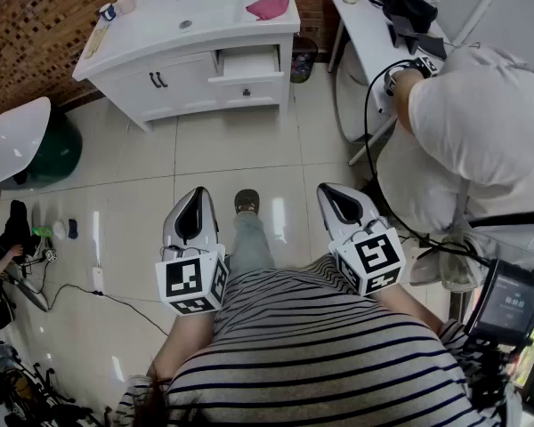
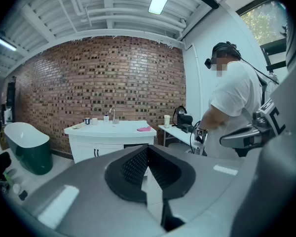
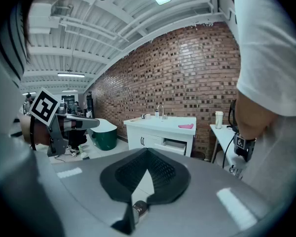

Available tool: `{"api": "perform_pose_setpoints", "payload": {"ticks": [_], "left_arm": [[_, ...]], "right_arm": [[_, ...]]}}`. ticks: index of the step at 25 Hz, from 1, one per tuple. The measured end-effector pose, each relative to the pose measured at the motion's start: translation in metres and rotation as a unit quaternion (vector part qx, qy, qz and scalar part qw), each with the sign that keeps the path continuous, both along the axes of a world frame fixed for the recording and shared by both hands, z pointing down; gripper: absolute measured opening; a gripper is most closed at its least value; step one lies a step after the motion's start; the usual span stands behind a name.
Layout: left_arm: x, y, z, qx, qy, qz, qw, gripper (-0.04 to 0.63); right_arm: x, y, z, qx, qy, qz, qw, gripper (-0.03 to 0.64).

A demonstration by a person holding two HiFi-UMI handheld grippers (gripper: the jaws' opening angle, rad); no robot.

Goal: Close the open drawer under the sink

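The left claw (image 1: 196, 205) is held low in front of the person, its jaws brought together at the tips and gripping nothing; the left gripper view confirms the closed, empty left claw (image 2: 147, 149). Ahead across the tiled floor (image 1: 249, 149) stands the white vanity (image 1: 182, 74), and the task's drawer (image 1: 247, 63) juts out of its right-hand side, under the sink (image 1: 196, 12), well apart from both claws. The right claw (image 1: 334, 201) mirrors the left, tips meeting and empty.

The step in hand looks like the approach, with the drawer not yet touched. To do it well, I would walk up square to the vanity, keep the jaws together so they make one blunt pusher, set them flat on the middle of the drawer front and press straight in. An off-centre push could skew the drawer, I judge.

Only the head view shows the whole stretch of floor to cross and a person in a white shirt (image 1: 467, 132) close on the right. The right gripper view shows the drawer (image 3: 175, 145) clearly sticking out; in the left gripper view the claw's own body covers most of it.
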State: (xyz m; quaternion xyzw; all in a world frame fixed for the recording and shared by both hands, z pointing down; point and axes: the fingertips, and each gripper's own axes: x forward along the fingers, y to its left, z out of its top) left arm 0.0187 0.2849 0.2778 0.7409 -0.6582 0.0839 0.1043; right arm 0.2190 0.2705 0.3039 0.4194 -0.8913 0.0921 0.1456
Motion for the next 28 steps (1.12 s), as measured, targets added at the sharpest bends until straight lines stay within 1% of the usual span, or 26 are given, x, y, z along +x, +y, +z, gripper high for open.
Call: {"api": "perform_pose_setpoints", "payload": {"ticks": [3, 6, 9, 14, 16, 18, 20, 22, 25, 28], "left_arm": [[-0.015, -0.032, 0.012, 0.001, 0.002, 0.004, 1.0, 0.015], [-0.038, -0.082, 0.026, -0.002, 0.008, 0.011, 0.9999, 0.015], [-0.063, -0.148, 0.031, -0.009, 0.024, 0.028, 0.9993, 0.015], [-0.111, -0.268, 0.019, -0.011, 0.029, 0.081, 0.9963, 0.015], [-0.126, -0.31, 0.017, -0.013, 0.035, 0.097, 0.9946, 0.015], [-0.136, -0.346, 0.022, -0.014, 0.031, 0.106, 0.9937, 0.015], [-0.144, -0.37, 0.034, -0.021, 0.031, 0.108, 0.9934, 0.015], [-0.148, -0.382, 0.048, -0.039, 0.043, 0.106, 0.9927, 0.015], [-0.148, -0.393, 0.072, -0.065, 0.053, 0.1, 0.9914, 0.015], [-0.147, -0.404, 0.105, -0.09, 0.06, 0.084, 0.9906, 0.015]], "right_arm": [[-0.018, -0.03, 0.01, 0.006, 0.014, -0.009, 1.0, 0.002], [-0.044, -0.069, 0.019, 0.012, 0.039, -0.016, 0.999, 0.002], [-0.073, -0.122, 0.021, 0.006, 0.058, -0.01, 0.998, 0.002], [-0.126, -0.23, 0.02, -0.025, 0.053, 0.023, 0.998, 0.002], [-0.142, -0.265, 0.021, -0.037, 0.054, 0.036, 0.997, 0.002], [-0.156, -0.292, 0.024, -0.045, 0.058, 0.036, 0.997, 0.002], [-0.169, -0.311, 0.031, -0.053, 0.066, 0.026, 0.996, 0.002], [-0.177, -0.327, 0.044, -0.067, 0.07, 0.022, 0.995, 0.002], [-0.178, -0.355, 0.076, -0.09, 0.062, 0.035, 0.993, 0.002], [-0.177, -0.377, 0.117, -0.109, 0.059, 0.045, 0.991, 0.002]]}}
